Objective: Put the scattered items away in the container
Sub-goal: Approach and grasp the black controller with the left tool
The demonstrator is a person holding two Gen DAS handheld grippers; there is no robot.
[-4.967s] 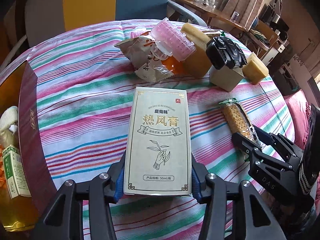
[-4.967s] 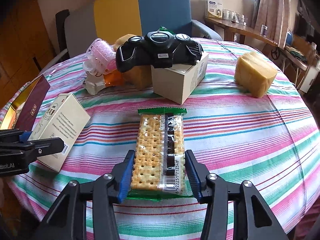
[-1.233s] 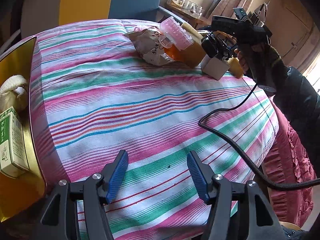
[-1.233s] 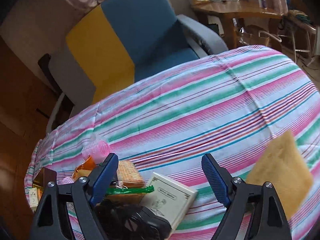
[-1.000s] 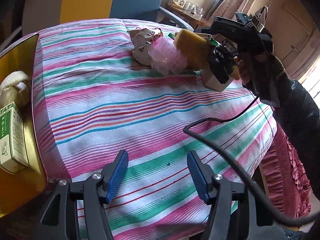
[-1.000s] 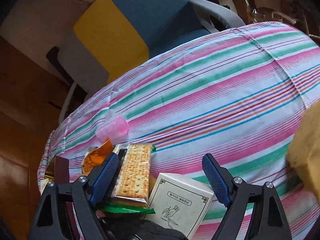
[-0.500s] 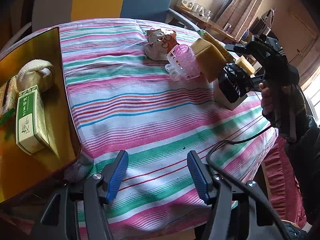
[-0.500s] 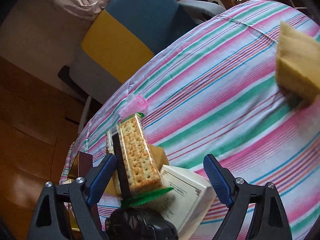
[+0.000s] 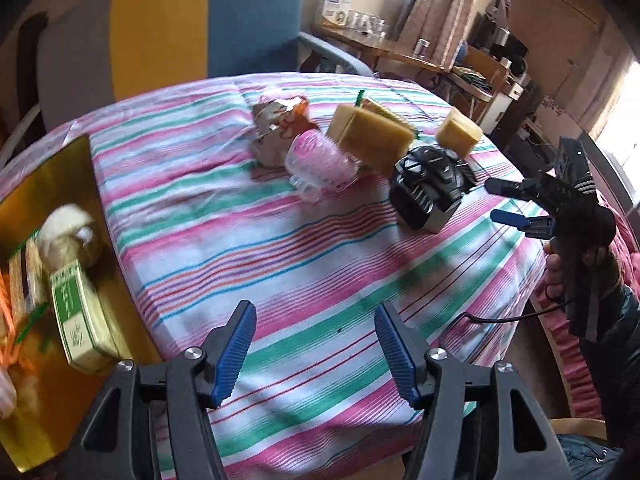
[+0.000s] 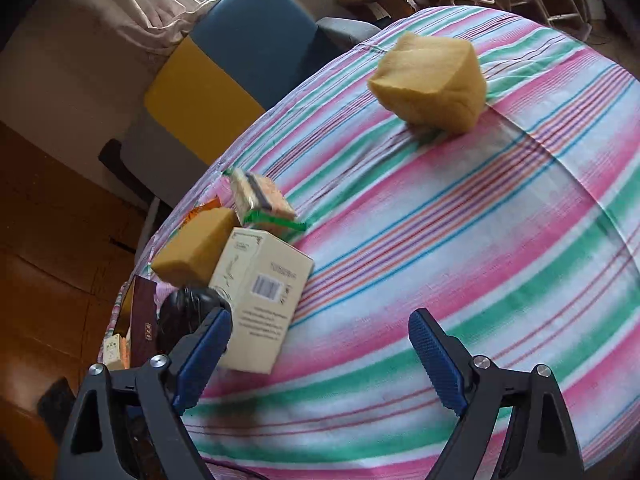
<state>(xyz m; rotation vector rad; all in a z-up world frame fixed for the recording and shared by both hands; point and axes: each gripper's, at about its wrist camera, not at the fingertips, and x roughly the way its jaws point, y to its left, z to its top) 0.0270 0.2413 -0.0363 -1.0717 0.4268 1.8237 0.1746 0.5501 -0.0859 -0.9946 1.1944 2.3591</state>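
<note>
My left gripper (image 9: 316, 344) is open over the striped tablecloth, with nothing between its pads. To its left lies the gold container (image 9: 86, 184), holding a green box (image 9: 76, 316) and a white bundle (image 9: 66, 236). Across the table a pile holds a snack bag (image 9: 276, 132), a pink curler (image 9: 316, 160), a yellow sponge (image 9: 372, 136) and a black controller (image 9: 432, 184). My right gripper (image 9: 516, 204) hovers open beside the controller. In the right wrist view the right gripper (image 10: 320, 360) is empty, with a cream box (image 10: 260, 296) by its left pad and a cracker pack (image 10: 260, 200) beyond.
A second sponge (image 10: 430, 84) sits alone at the far side of the table (image 10: 480, 260). A blue and yellow armchair (image 9: 200, 24) stands behind it. A person's hand (image 9: 560, 264) and a cable hang past the right edge. A wooden side table (image 9: 400, 52) carries small items.
Five seconds ago I held the cream box and the crackers; both grippers are empty now. My left gripper has risen, showing more of the container. My right gripper has swung sideways past the pile.
</note>
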